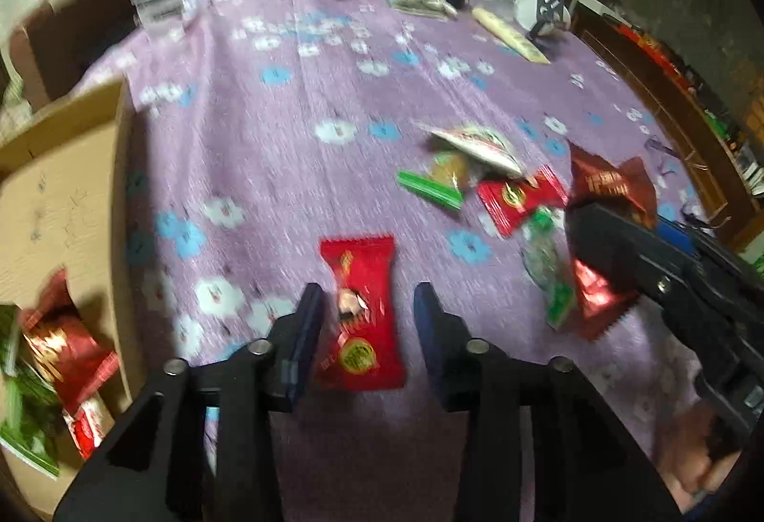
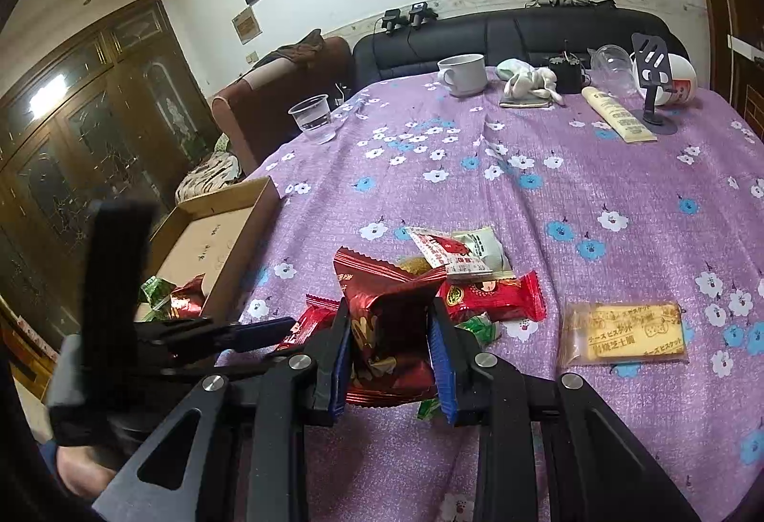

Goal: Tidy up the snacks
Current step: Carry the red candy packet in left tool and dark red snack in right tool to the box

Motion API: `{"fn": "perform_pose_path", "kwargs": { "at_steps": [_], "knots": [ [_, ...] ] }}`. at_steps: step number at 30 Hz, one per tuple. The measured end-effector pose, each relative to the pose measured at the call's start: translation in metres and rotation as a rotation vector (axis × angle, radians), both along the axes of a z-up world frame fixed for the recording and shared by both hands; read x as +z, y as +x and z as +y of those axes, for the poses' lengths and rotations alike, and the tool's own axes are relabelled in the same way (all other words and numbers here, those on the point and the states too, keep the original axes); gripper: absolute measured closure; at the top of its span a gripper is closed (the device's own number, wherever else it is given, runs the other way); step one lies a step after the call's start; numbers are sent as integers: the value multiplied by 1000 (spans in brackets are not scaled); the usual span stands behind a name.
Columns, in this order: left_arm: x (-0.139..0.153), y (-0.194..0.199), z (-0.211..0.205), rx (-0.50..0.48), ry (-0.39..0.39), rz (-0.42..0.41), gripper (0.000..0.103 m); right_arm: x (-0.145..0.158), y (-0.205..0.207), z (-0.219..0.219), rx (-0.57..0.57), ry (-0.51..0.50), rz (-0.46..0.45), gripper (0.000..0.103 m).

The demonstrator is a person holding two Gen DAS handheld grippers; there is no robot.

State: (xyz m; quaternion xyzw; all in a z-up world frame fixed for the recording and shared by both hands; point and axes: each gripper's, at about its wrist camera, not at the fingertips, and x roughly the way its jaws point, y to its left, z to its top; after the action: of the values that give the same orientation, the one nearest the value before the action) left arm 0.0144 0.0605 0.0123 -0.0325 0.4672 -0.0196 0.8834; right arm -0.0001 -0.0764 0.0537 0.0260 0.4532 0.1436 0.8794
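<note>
My left gripper (image 1: 367,297) is open, its jaws on either side of a red snack packet (image 1: 363,312) lying on the purple flowered tablecloth (image 1: 286,130). My right gripper (image 2: 389,321) is shut on a dark red foil snack bag (image 2: 389,331), crumpled between its blue pads; it also shows in the left wrist view (image 1: 606,187). A pile of snacks lies beyond: a red packet (image 2: 492,297), a white and red packet (image 2: 449,254), green packets (image 1: 429,183). A cardboard box (image 2: 215,240) at the table's left edge holds several snacks (image 1: 57,345).
A tan biscuit packet (image 2: 625,333) lies to the right. At the far end stand a plastic cup (image 2: 313,118), a white mug (image 2: 463,74), a cloth (image 2: 527,82), a cream tube (image 2: 616,116) and a phone stand (image 2: 652,82). A dark sofa (image 2: 501,30) is behind.
</note>
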Motion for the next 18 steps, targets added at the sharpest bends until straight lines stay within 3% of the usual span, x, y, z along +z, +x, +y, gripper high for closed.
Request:
{"fn": "perform_pose_path", "kwargs": {
  "at_steps": [2,18],
  "knots": [
    [-1,-1,0,11,32,-11,85,0,0,1,2,-3,-2,73],
    [44,-42,48,38,-111,-111,86,-5,2,8,10,8,29,73]
  ]
}}
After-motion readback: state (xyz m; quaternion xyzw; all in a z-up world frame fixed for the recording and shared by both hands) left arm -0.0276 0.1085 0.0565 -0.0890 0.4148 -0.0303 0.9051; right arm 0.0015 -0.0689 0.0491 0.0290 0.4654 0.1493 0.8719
